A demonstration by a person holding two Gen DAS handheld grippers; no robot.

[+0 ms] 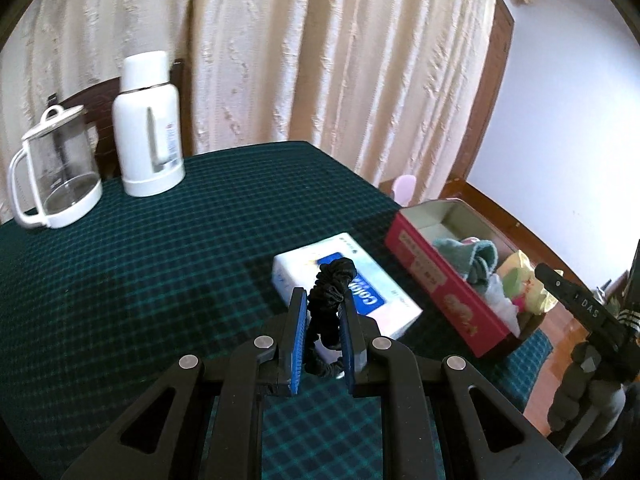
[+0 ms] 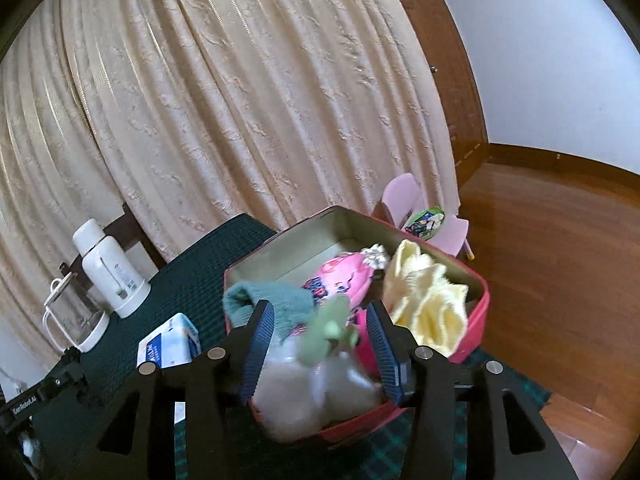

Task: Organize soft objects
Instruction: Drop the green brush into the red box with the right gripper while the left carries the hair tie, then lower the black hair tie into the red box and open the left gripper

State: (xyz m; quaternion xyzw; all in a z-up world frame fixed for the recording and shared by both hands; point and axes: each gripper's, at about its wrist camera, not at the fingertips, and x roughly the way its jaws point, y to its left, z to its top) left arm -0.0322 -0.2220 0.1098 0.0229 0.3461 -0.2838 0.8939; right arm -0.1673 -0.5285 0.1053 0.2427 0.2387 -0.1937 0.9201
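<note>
My left gripper (image 1: 323, 300) is shut on a black scrunchie (image 1: 329, 292) and holds it above the table, over a white and blue tissue pack (image 1: 344, 284). A red tin box (image 1: 444, 280) stands to the right and holds soft items: a teal cloth (image 1: 474, 258), a yellow cloth (image 1: 520, 276) and white fabric. In the right wrist view my right gripper (image 2: 320, 320) is open over the near end of the red tin box (image 2: 478, 312), above a pale green item (image 2: 328, 330), a teal cloth (image 2: 276, 300), a pink item (image 2: 344, 278) and a yellow cloth (image 2: 428, 300).
A white thermos (image 1: 148, 124) and a glass kettle (image 1: 56, 168) stand at the far left of the dark green checked table (image 1: 160, 260). A curtain hangs behind. A pink child's chair (image 2: 424, 216) stands on the wooden floor past the box. The table edge runs just right of the box.
</note>
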